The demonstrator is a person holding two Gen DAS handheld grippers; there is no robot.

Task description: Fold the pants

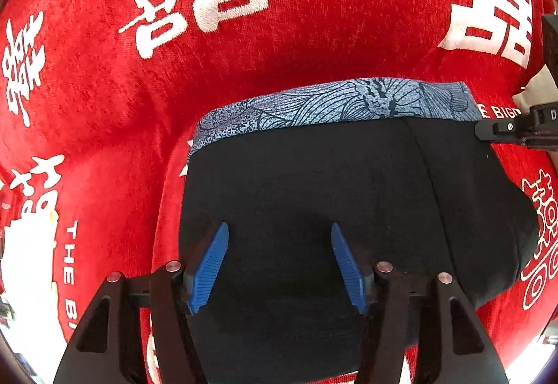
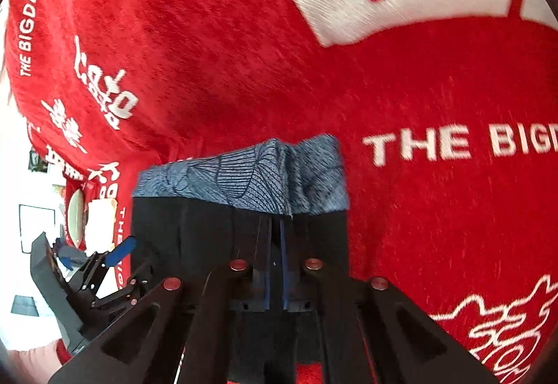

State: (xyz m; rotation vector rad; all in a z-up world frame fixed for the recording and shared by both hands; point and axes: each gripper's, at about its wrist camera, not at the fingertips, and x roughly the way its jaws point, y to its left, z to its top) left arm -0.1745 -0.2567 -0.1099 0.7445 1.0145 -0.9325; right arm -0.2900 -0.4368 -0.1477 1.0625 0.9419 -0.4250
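1. While the black pants are lying folded on the red cloth, they are seen by both wrist cameras from above.
2. The cloth is printed with white characters and the words "THE BIGDAY", and it covers the surface under the pants; whether this surface is a bench cannot be told.
3. A blue-grey waistband with a dark line pattern is seen along the far edge of the pants.
4. The left tongs are held apart over the near part of the pants, and black fabric is seen between the two blue pads.
5. Whether these pads touch the fabric cannot be told, but nothing is squeezed between them.
6. The right tongs are closed together on the pants, just below the waistband.
7. At this grip the waistband is pulled into a raised fold.
8. In the right wrist view the left tongs are seen at the left edge of the pants.
9. In the left wrist view a black part of the right tongs is seen at the right end of the waistband.
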